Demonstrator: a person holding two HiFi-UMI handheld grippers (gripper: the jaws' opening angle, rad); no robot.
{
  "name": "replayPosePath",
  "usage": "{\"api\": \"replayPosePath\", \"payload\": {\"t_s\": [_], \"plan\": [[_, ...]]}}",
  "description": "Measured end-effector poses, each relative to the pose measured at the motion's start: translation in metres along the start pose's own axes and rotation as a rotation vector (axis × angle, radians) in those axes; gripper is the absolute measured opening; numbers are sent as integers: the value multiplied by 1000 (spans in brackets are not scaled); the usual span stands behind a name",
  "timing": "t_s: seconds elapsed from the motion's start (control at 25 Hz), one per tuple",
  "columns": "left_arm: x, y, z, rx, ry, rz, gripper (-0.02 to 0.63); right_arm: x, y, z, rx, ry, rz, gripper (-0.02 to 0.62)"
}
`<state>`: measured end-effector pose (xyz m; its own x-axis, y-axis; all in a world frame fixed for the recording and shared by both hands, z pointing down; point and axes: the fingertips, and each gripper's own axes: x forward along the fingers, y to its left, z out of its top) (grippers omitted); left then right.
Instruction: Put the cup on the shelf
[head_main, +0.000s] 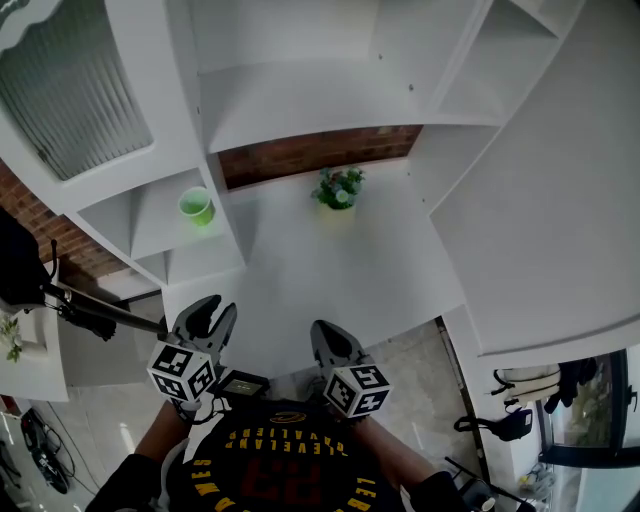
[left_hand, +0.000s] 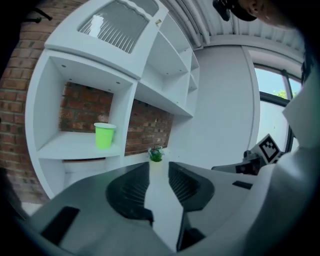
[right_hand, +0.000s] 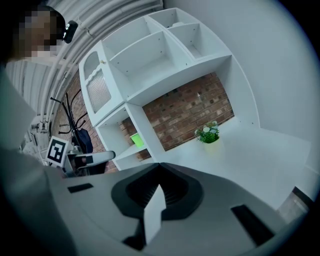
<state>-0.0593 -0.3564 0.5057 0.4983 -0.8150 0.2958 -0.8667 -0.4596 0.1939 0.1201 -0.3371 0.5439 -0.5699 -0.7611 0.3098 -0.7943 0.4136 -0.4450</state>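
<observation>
A light green cup (head_main: 196, 207) stands upright in a lower left compartment of the white shelf unit (head_main: 150, 225). It shows again as the cup (left_hand: 104, 135) in the left gripper view and as the small cup (right_hand: 136, 139) in the right gripper view. My left gripper (head_main: 216, 310) hovers at the desk's near edge, well short of the cup. Its jaws stand apart around the gap of the left gripper (left_hand: 159, 168), with nothing between them. My right gripper (head_main: 323, 330) is beside it, and the tips of the right gripper (right_hand: 159, 165) meet on nothing.
A small potted plant (head_main: 339, 188) sits at the back of the white desk (head_main: 330, 270), against a brick wall (head_main: 300, 152). More white compartments rise above and to the right. A black stand (head_main: 90, 315) is at the left, over a tiled floor.
</observation>
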Motion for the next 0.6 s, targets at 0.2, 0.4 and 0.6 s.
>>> {"api": "replayPosePath", "payload": {"t_s": [0.2,0.4,0.6], "plan": [[-11,-41,-10,-24,-30,-72,3,2,11,10,-66,-28,25,6],[2,-78,-17,6,0,-139,3,-1,28,23,-178,-72,63,6],[8,-97,-32,12,57,-187,3,-6,33,26,-224,-91,81,6]]}}
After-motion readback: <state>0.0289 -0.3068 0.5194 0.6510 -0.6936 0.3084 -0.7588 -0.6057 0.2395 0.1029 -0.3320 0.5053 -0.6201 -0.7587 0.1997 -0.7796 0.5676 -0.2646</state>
